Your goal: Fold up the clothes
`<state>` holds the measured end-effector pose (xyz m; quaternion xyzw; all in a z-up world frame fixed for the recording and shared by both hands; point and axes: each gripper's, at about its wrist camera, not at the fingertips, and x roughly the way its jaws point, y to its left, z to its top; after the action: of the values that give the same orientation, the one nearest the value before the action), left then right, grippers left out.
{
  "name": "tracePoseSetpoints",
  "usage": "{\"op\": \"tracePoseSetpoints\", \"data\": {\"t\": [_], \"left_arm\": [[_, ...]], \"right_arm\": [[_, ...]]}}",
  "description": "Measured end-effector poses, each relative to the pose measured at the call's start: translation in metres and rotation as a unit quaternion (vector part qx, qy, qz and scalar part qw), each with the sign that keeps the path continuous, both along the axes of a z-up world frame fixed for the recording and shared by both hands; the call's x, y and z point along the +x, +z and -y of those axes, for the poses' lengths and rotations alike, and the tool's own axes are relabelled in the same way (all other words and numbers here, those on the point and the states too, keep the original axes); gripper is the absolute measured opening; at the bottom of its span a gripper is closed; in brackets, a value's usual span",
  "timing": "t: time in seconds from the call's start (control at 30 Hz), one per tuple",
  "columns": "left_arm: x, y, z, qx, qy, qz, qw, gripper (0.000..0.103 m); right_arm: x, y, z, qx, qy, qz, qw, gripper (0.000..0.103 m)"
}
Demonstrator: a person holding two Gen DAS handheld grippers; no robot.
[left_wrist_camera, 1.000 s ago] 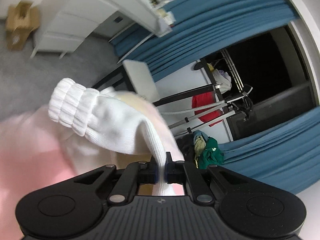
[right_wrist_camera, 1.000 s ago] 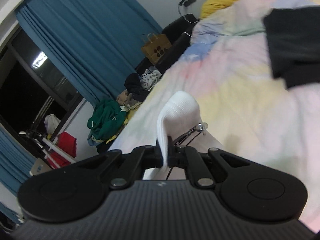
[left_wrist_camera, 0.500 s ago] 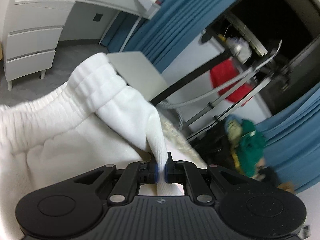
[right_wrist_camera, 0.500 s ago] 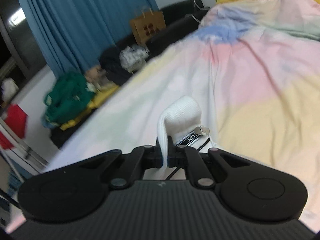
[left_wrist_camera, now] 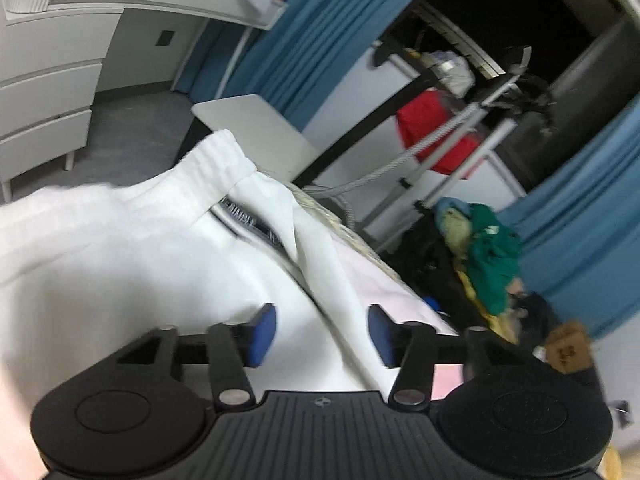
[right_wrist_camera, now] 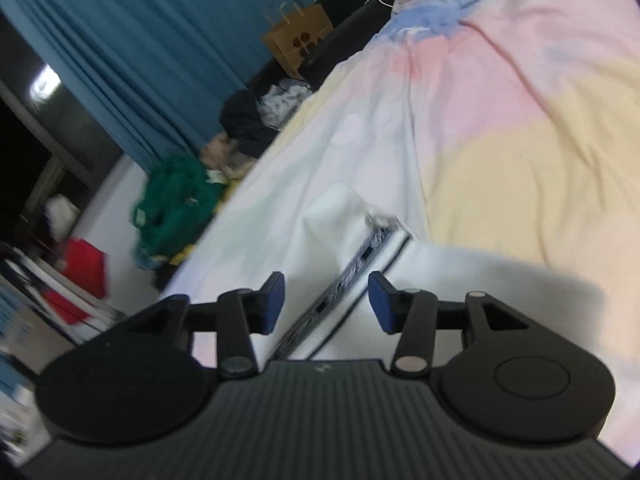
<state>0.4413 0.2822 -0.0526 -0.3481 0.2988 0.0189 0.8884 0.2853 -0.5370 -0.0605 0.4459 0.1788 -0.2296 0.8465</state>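
Note:
A white zip-up garment (left_wrist_camera: 132, 248) lies spread on the pastel bedspread (right_wrist_camera: 500, 120). In the left wrist view my left gripper (left_wrist_camera: 322, 334) is opening; a fold of the white cloth runs between its blue pads (left_wrist_camera: 262, 332) without being pinched. In the right wrist view my right gripper (right_wrist_camera: 326, 302) is opening too, over the garment's zipper edge (right_wrist_camera: 352, 276), which lies between the pads untouched. The ribbed cuff (left_wrist_camera: 218, 160) rests at the bed's near corner.
A white desk with drawers (left_wrist_camera: 48, 76) and a small grey table (left_wrist_camera: 256, 128) stand past the bed. Blue curtains (right_wrist_camera: 140, 48), a drying rack with a red cloth (left_wrist_camera: 436, 136), a heap of green clothes (right_wrist_camera: 176, 200) and a brown paper bag (right_wrist_camera: 298, 40) line the floor beside the bed.
Both grippers came down to the bed and let go of the white garment. Their jaws, shut on the cloth before, now stand apart, and the cloth has dropped flat.

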Motion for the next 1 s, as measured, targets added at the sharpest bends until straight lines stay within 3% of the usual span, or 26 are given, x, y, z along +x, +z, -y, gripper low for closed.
{"op": "tracePoseSetpoints", "data": {"t": [0.07, 0.1, 0.17, 0.23, 0.33, 0.43, 0.57, 0.63, 0.73, 0.8, 0.87, 0.9, 0.93, 1.0], "left_arm": [[-0.039, 0.001, -0.004, -0.021, 0.000, 0.016, 0.9996, 0.076], [-0.058, -0.001, -0.006, -0.033, 0.003, 0.021, 0.9992, 0.078], [-0.097, -0.010, -0.013, -0.059, 0.012, 0.027, 0.9978, 0.080], [-0.128, -0.025, -0.020, -0.083, 0.027, 0.020, 0.9960, 0.082], [-0.148, -0.047, -0.036, -0.125, 0.048, -0.019, 0.9908, 0.082], [-0.151, -0.067, -0.048, -0.171, 0.061, -0.032, 0.9828, 0.081], [-0.136, -0.088, -0.055, -0.190, 0.073, -0.018, 0.9790, 0.081], [-0.123, -0.095, -0.056, -0.185, 0.075, -0.011, 0.9799, 0.076], [-0.103, -0.093, -0.050, -0.120, 0.072, 0.005, 0.9902, 0.074], [-0.088, -0.096, -0.047, -0.106, 0.077, 0.015, 0.9913, 0.074], [-0.082, -0.100, -0.045, -0.118, 0.085, 0.026, 0.9890, 0.059], [-0.079, -0.101, -0.045, -0.122, 0.086, 0.028, 0.9884, 0.053], [-0.078, -0.098, -0.043, -0.110, 0.083, 0.030, 0.9900, 0.039], [-0.076, -0.090, -0.037, -0.076, 0.078, 0.031, 0.9935, 0.024]], "right_arm": [[-0.026, 0.003, -0.011, 0.030, 0.006, 0.025, 0.999, 0.050], [-0.039, 0.003, -0.019, 0.043, 0.009, 0.034, 0.998, 0.050], [-0.063, 0.000, -0.035, 0.070, 0.016, 0.044, 0.996, 0.050], [-0.080, -0.012, -0.049, 0.114, 0.015, 0.040, 0.993, 0.062], [-0.100, -0.036, -0.064, 0.191, 0.013, 0.031, 0.981, 0.064], [-0.101, -0.058, -0.069, 0.260, 0.032, 0.017, 0.965, 0.064], [-0.089, -0.072, -0.069, 0.262, 0.032, 0.020, 0.964, 0.063], [-0.082, -0.078, -0.068, 0.251, 0.026, 0.034, 0.967, 0.061], [-0.065, -0.084, -0.060, 0.221, 0.016, 0.050, 0.974, 0.062], [-0.053, -0.086, -0.053, 0.199, 0.013, 0.063, 0.978, 0.056], [-0.052, -0.091, -0.043, 0.191, 0.000, 0.075, 0.979, 0.045], [-0.052, -0.093, -0.038, 0.188, -0.007, 0.080, 0.979, 0.033], [-0.051, -0.096, -0.034, 0.186, -0.012, 0.084, 0.979, 0.025], [-0.050, -0.096, -0.031, 0.170, -0.017, 0.089, 0.981, 0.019]]}}
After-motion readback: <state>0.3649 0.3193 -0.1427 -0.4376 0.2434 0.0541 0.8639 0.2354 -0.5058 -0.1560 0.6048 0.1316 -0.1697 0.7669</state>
